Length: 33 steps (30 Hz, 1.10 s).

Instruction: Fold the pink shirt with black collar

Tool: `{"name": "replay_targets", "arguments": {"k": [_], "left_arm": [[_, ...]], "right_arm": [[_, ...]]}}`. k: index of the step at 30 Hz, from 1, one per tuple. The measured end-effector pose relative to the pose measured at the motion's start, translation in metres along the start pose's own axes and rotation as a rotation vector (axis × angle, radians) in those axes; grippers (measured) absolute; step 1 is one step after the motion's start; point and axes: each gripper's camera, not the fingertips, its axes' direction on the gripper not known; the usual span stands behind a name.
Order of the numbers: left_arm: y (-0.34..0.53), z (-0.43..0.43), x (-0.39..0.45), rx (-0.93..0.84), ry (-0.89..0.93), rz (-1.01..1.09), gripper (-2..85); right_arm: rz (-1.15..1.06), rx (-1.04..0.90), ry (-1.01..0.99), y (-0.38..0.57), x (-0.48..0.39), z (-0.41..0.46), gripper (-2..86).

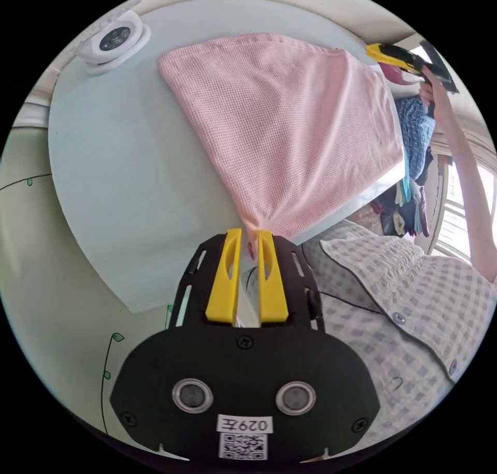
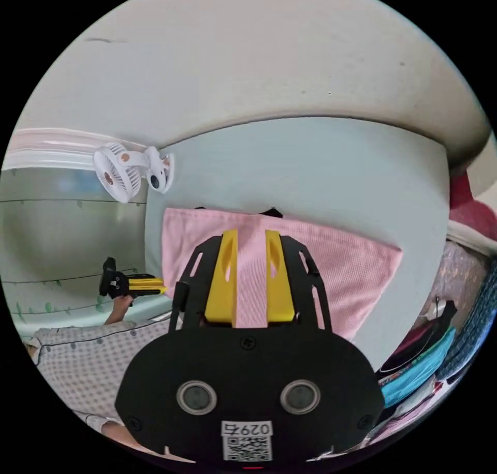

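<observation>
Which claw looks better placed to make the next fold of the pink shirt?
Left, probably: the left claw already pinches a corner of the pink shirt, while the right claw hovers open above it.

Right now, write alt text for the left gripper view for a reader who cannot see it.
The left tongs, yellow-jawed, are shut on a bunched corner of the pink shirt, which spreads out over a pale blue table. At the far corner, the right tongs meet the shirt's edge, held by a person in a checked top.
</observation>
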Motion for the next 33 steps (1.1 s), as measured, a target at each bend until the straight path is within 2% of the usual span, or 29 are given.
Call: {"name": "replay_targets", "arguments": {"k": [3,7,10,13,14,19,23,25,28,33], "left_arm": [[0.008,-0.015,-0.009,0.025,0.038,-0.014,1.0],[0.004,-0.037,-0.004,0.148,0.104,-0.002,-0.7],[-0.024,-0.031,0.027,0.144,-0.042,0.120,-0.9],[-0.048,-0.002,0.053,-0.033,-0.301,0.247,-1.0],[-0.046,-0.006,0.053,0.009,-0.310,0.248,-1.0],[-0.029,-0.011,0.003,0.062,-0.054,0.010,-1.0],[0.019,-0.030,0.004,0.239,-0.035,-0.102,-1.0],[0.032,-0.026,0.013,0.281,0.009,-0.119,-1.0],[0.031,-0.014,0.031,0.322,0.007,-0.123,-1.0],[-0.033,-0.024,0.075,0.411,0.096,0.037,-1.0]], "right_arm": [[0.138,0.059,0.038,0.066,0.050,-0.028,1.4],[0.280,0.009,0.038,0.132,0.106,-0.033,-0.1],[0.303,-0.046,0.079,0.150,0.128,-0.021,-0.3],[0.281,-0.048,0.079,0.156,0.149,-0.028,-0.4],[0.295,-0.049,0.061,0.158,0.161,-0.037,-0.4],[0.245,-0.053,0.131,0.179,0.194,-0.075,-0.4],[0.156,-0.041,0.034,0.208,0.195,-0.101,-0.4],[0.124,-0.061,0.009,0.215,0.193,-0.100,-0.4],[0.102,-0.180,0.112,0.218,0.202,-0.083,-0.4],[0.071,-0.206,0.106,0.227,0.216,-0.099,-0.5]]}}
